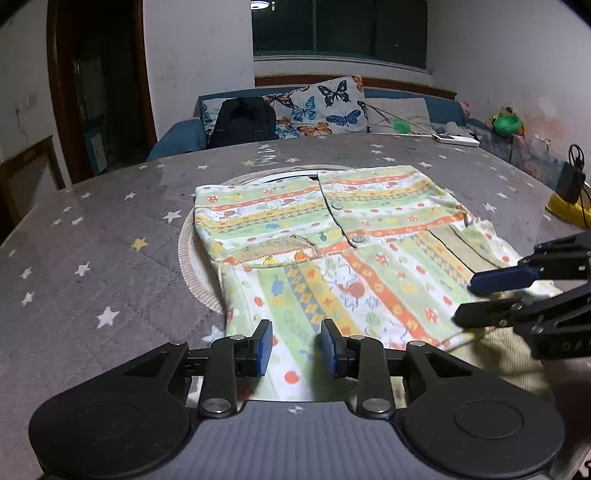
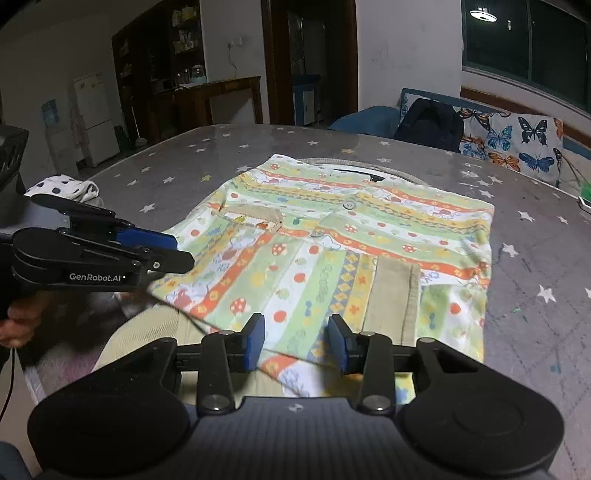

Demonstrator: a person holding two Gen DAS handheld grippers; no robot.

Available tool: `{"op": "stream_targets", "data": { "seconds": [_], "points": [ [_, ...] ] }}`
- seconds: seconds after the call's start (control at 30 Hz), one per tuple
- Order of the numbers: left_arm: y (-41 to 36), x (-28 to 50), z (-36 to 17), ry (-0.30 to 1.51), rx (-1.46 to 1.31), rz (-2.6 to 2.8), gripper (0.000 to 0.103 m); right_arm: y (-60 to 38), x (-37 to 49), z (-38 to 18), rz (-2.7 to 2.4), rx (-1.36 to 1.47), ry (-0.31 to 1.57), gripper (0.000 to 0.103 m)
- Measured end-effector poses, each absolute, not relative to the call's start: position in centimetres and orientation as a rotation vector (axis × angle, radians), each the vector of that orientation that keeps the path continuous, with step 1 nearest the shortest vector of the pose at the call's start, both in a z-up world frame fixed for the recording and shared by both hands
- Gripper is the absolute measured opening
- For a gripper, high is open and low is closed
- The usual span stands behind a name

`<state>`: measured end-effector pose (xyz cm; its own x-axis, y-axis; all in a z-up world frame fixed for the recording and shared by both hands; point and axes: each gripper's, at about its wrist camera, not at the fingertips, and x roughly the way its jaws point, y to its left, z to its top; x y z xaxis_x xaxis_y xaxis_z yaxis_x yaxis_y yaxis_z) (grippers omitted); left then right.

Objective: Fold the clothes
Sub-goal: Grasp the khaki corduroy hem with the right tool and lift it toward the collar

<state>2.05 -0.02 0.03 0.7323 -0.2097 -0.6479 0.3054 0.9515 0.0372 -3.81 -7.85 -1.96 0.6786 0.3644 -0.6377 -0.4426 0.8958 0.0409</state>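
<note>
Two grippers sit at the near edge of the surface (image 1: 74, 229), both w/ jaws apart and nothing between the blue pads. Left gripper (image 1: 296, 347) hovers over the near hem of the patterned shirt (image 1: 332, 236); right gripper (image 2: 296, 341) is over the same hem, further toward the right side, w/ a thin dark thread crossing under it. Each gripper shows in the other's view, and the gap between the pads is plain there too. Shirt lies flat approx. mid-surface, button placket up, both sleeves folded in over the front so the beige cuffs (image 2: 393, 291) face up; bottom part runs toward the near edge. It rests partly on a round knitted mat (image 1: 192, 273) that pokes out on its left and far sides. Polka-dot cloth (image 2: 62, 186) is bunched at the left edge. Beyond the far edge: dark backpack (image 1: 243, 122) and butterfly pillow (image 1: 325, 107) on a blue sofa (image 1: 177, 138), then a dark window (image 1: 340, 26).
</note>
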Motion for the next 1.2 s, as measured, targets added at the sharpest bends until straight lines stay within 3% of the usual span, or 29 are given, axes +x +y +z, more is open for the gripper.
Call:
{"op": "stream_targets", "data": {
  "seconds": [0.17, 0.47, 0.97, 1.03, 1.1, 1.2],
  "points": [
    [-0.6, 0.9, 0.3, 0.678, 0.175, -0.307, 0.047, -8.0, -4.9, -1.8, 0.447, -0.151, 0.692, 0.039],
    [-1.2, -1.5, 2.0, 0.718, 0.148, -0.313, 0.047, -8.8, -7.2, -1.5, 0.453, -0.222, 0.683, 0.039],
    [-1.9, -2.0, 2.1, 0.925, 0.019, -0.404, 0.046, -9.4, -11.4, -1.7, 0.499, -0.407, 0.659, 0.049],
    [-1.8, -1.6, 1.8, 0.959, -0.015, -0.415, 0.044, -9.2, -11.5, -2.0, 0.503, -0.422, 0.653, 0.05],
    [-1.7, -1.2, 1.6, 0.982, -0.044, -0.428, 0.031, -9.1, -11.5, -2.1, 0.51, -0.436, 0.636, 0.05],
    [-1.8, -1.3, 1.8, 0.981, -0.048, -0.441, 0.023, -8.8, -11.5, -2.3, 0.52, -0.45, 0.614, 0.051]
  ]
}}
